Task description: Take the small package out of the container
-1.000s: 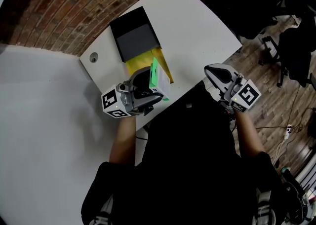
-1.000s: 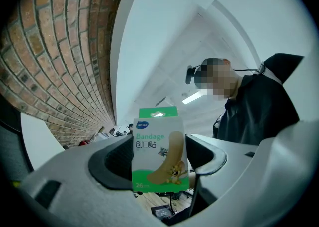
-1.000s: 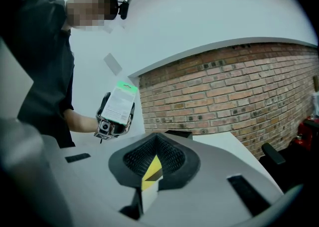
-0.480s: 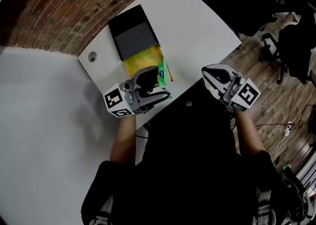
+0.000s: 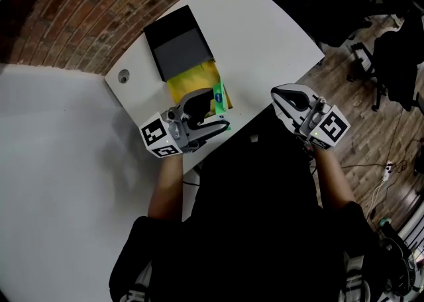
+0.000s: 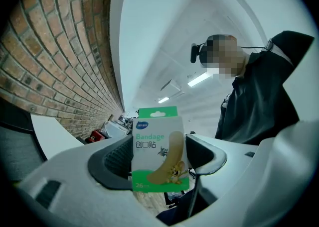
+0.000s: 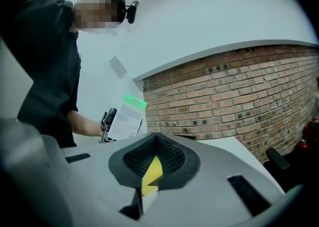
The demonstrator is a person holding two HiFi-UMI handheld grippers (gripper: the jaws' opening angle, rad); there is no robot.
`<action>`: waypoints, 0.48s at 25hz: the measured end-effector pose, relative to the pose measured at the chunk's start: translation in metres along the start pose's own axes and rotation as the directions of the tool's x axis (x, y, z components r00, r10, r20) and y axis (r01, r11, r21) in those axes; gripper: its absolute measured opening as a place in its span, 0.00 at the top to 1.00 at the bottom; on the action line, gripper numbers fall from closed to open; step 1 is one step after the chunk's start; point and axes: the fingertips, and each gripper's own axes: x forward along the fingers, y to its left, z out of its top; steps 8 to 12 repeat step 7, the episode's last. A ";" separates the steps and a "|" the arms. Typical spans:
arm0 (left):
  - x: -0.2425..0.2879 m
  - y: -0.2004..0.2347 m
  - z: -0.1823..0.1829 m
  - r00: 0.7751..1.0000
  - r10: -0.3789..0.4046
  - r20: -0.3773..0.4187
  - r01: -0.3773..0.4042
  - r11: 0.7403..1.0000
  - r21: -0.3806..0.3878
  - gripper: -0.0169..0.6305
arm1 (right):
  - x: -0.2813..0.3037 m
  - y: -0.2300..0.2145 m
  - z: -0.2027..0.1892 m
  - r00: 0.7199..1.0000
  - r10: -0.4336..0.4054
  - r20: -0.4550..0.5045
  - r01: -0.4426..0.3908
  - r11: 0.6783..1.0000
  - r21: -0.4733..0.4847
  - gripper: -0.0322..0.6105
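Note:
My left gripper [image 5: 211, 115] is shut on a small green-and-white bandage package [image 5: 217, 100] and holds it above the near edge of the white table [image 5: 262, 36]. In the left gripper view the package [image 6: 157, 141] stands upright between the two pads, printed face toward the camera, with the left gripper [image 6: 158, 159] tilted up at the ceiling. Behind it on the table lies the black container [image 5: 177, 46] with a yellow padded pouch [image 5: 185, 86] sticking out of its near end. My right gripper [image 5: 285, 99] hovers shut off the table's right corner, holding nothing. The right gripper view also shows the package [image 7: 127, 119].
A round cable hole [image 5: 125, 77] sits at the table's left corner. A brick wall [image 5: 79, 9] runs behind the table. Dark chairs and bags [image 5: 397, 55] stand on the wooden floor to the right.
The left gripper has turned the package from standing edge-on to tilted back, and shifted slightly away from the container. The right gripper has barely moved.

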 end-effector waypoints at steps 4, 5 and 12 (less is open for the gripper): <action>-0.002 0.003 -0.002 1.000 0.003 -0.006 -0.003 1.000 -0.004 0.45 | 0.001 0.000 0.002 1.000 -0.004 0.016 0.004 1.000 0.002 0.94; -0.002 0.004 -0.002 1.000 0.003 -0.007 -0.003 1.000 -0.006 0.45 | 0.001 0.001 0.005 0.999 0.001 0.035 -0.001 1.000 0.008 0.94; -0.002 0.005 -0.003 1.000 0.003 -0.010 -0.003 1.000 -0.011 0.45 | 0.003 0.004 0.013 0.997 0.014 0.079 -0.015 1.000 0.019 0.94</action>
